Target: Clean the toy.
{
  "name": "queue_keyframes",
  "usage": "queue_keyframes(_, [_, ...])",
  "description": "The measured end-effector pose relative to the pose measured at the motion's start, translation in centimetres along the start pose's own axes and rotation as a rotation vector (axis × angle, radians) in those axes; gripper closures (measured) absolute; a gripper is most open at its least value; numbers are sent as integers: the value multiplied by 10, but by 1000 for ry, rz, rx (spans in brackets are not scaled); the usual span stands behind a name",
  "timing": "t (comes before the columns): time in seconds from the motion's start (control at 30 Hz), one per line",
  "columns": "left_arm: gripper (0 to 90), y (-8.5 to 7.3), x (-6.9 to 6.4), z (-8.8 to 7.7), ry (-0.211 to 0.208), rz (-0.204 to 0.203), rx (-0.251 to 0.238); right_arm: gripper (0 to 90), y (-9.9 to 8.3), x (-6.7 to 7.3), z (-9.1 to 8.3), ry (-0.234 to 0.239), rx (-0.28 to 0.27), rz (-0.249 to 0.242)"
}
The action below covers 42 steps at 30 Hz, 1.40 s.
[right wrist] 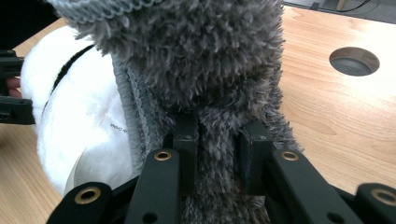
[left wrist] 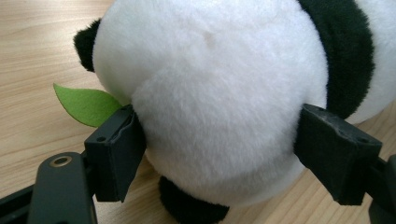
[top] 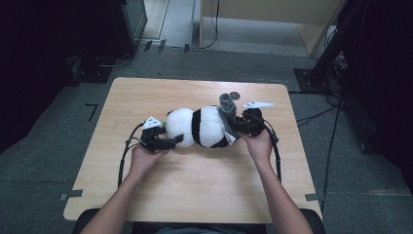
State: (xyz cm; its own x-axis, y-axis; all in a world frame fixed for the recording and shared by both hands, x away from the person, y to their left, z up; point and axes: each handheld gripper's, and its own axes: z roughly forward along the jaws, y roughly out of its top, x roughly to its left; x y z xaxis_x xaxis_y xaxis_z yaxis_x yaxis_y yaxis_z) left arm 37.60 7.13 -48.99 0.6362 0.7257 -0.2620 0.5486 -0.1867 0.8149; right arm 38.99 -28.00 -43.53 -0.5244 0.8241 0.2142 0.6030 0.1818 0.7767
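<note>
Midway across the tabletop (top: 195, 190) lies the panda (top: 202, 126), stretched on its side between my two hands. Its white head points toward my left, and a green felt leaf (left wrist: 86, 105) sticks out beside the head, low over the wood. My left hand-held gripper (top: 170, 142) has its jaws spread wide around the head, both pads pressed into the white plush, so it grips the panda there. At the other end a grey fuzzy cloth (right wrist: 201, 74) with a knitted edge drapes over the panda's body. My right hand-held gripper (right wrist: 217, 149) is clenched on that cloth, a narrow fold of the grey pile pinched between its jaws. Beyond the cloth, a round hole (right wrist: 354, 60) is cut in the tabletop near the far edge.
</note>
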Motion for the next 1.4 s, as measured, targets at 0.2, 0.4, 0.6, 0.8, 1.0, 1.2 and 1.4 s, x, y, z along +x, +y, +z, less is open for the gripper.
queue_keyframes(0.2, [189,0,-1,0,5,2,-4,731,-2,-1,3,-6,2,11])
queue_keyframes(0.4, [188,0,-1,1,5,2,-9,731,-8,-6,12,-4,31,43])
queue_keyframes(0.6, [186,-1,0,1,3,2,-7,731,-20,-5,29,-27,100,21])
queue_keyframes(0.8, [185,-1,0,1,2,2,-9,719,-30,-9,42,-37,147,10])
queue_keyframes(1.0, [184,-1,1,1,-1,3,-8,710,-33,-14,46,-20,153,18])
queue_keyframes(1.2, [182,-1,1,0,-5,2,-2,720,-31,-14,43,-17,162,18])
queue_keyframes(1.4, [183,-1,0,0,4,13,-5,728,-27,-20,32,-26,171,27])
